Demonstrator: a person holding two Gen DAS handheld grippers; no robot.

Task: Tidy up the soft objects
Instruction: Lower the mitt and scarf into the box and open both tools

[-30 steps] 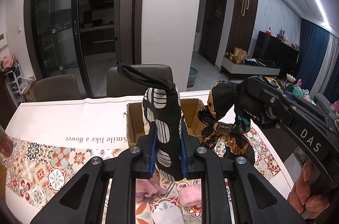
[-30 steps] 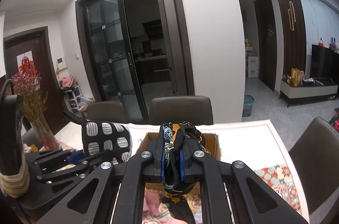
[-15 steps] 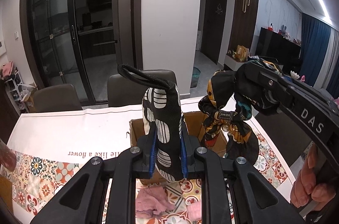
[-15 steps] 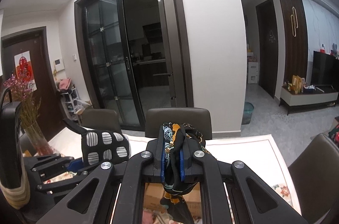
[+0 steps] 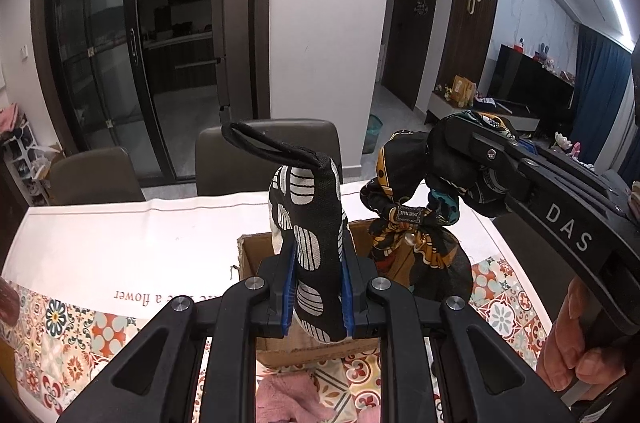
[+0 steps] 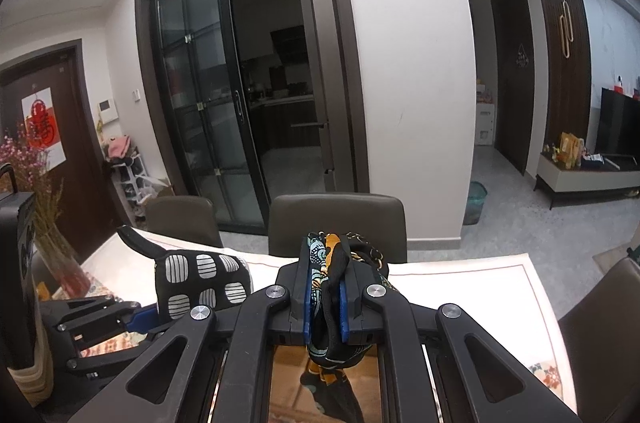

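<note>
My left gripper (image 5: pixel 317 287) is shut on a black pouch with white striped ovals (image 5: pixel 310 219), which stands upright with its loop strap curling to the left. Just beyond and below it sits an open cardboard box (image 5: pixel 256 255). My right gripper (image 6: pixel 325 307) is shut on a black, gold and teal patterned scarf (image 6: pixel 330 287); in the left wrist view the scarf (image 5: pixel 416 243) hangs knotted from the right gripper (image 5: pixel 460 147) over the box's right side. In the right wrist view the pouch (image 6: pixel 200 283) shows at lower left, and the box interior (image 6: pixel 288 383) lies below the scarf.
A patterned tablecloth (image 5: pixel 80 327) with a white band covers the table. Pink soft items (image 5: pixel 288 399) lie near the front edge. Brown chairs (image 5: pixel 272 155) stand at the far side. A vase of dried flowers (image 6: pixel 44 223) stands at the left. A person's fingers (image 5: pixel 572 363) hold the right gripper.
Both grippers have moved forward over the table with their loads, so the cardboard box now sits lower and closer under them. The grips have not changed.
</note>
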